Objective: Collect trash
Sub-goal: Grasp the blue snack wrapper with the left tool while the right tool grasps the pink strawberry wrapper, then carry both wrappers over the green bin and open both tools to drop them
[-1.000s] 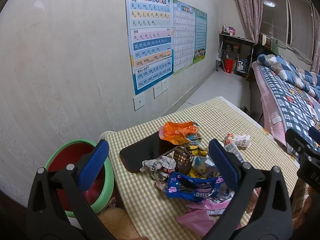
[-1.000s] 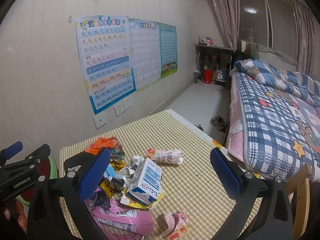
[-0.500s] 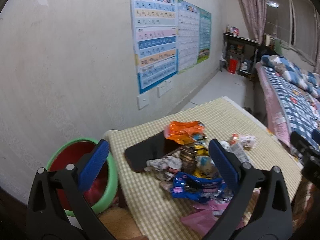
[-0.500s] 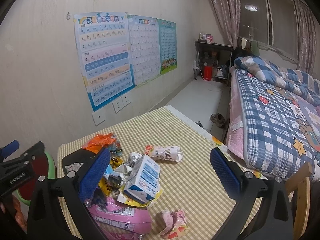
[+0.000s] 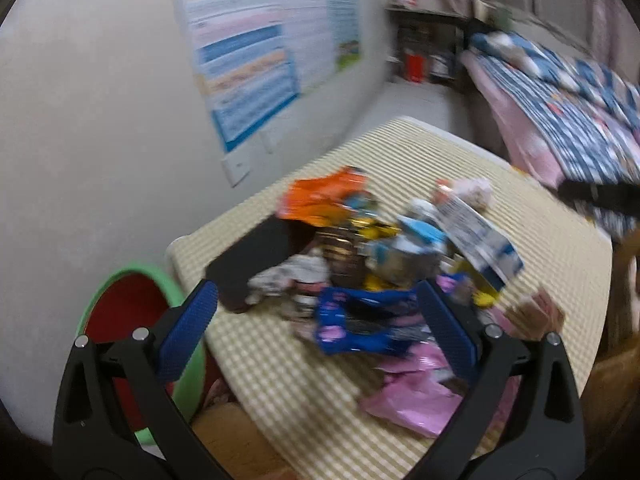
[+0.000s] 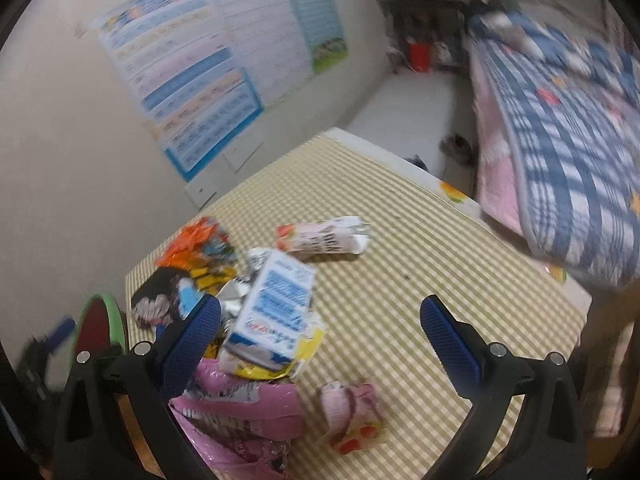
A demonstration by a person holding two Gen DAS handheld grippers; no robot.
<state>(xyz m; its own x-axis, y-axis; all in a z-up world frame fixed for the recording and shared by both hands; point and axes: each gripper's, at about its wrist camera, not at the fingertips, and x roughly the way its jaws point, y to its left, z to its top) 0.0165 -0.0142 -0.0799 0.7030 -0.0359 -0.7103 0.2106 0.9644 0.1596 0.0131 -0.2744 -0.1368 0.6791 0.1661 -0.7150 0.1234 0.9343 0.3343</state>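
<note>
A heap of trash lies on the checked tablecloth [image 5: 400,152]: an orange wrapper [image 5: 320,194], a blue wrapper [image 5: 360,322], a pink bag [image 5: 412,400], a white-and-blue milk carton [image 6: 276,308], a crushed white pouch [image 6: 324,238] and a small pink wrapper [image 6: 352,412]. A green-rimmed red bin [image 5: 132,320] stands left of the table. My left gripper [image 5: 316,330] hangs open above the near-left side of the heap. Open too, my right gripper [image 6: 320,334] hovers over the carton and bare cloth. Both views are blurred.
A black flat object [image 5: 256,256] lies under the heap's left side. Posters [image 6: 208,64] hang on the wall behind the table. A bed with a blue checked quilt [image 6: 568,128] stands to the right, a dark shelf [image 5: 428,48] in the far corner.
Both grippers have tipped downward and moved closer to the table, so the trash heap looks larger and blurred. Both sets of jaws stay as wide as before.
</note>
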